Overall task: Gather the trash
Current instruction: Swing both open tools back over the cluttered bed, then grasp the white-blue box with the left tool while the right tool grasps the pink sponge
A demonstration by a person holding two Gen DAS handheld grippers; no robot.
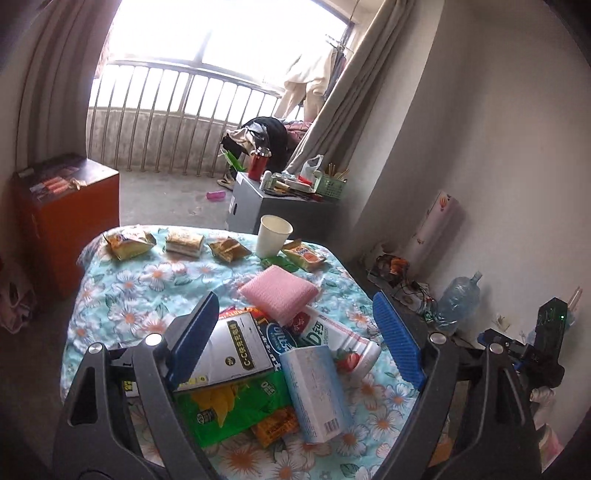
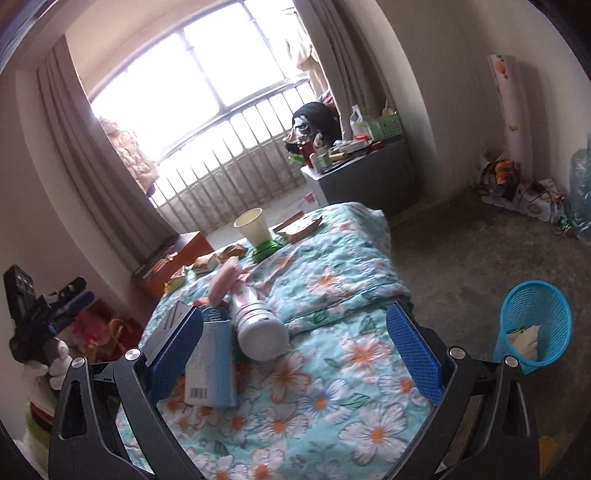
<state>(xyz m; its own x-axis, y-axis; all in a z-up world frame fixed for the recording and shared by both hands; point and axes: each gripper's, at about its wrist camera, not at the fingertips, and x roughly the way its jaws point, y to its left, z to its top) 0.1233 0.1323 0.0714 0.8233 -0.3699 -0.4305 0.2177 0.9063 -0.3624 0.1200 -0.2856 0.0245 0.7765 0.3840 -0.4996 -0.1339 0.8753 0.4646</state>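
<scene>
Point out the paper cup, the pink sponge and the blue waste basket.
paper cup [image 1: 272, 236], left wrist view, on its side wall.
pink sponge [image 1: 277, 293], left wrist view, on its top face.
blue waste basket [image 2: 532, 314], right wrist view, on its mesh wall.

Blown-out window [image 1: 221, 33] backlight, dim foreground, fisheye-bent edges, dark corners

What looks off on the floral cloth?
Packaging is heaped at the near end: a white bottle lying on its side, a pale blue box tilted across a green packet, and a pink sponge resting on top. The paper cup stands upright.
</scene>
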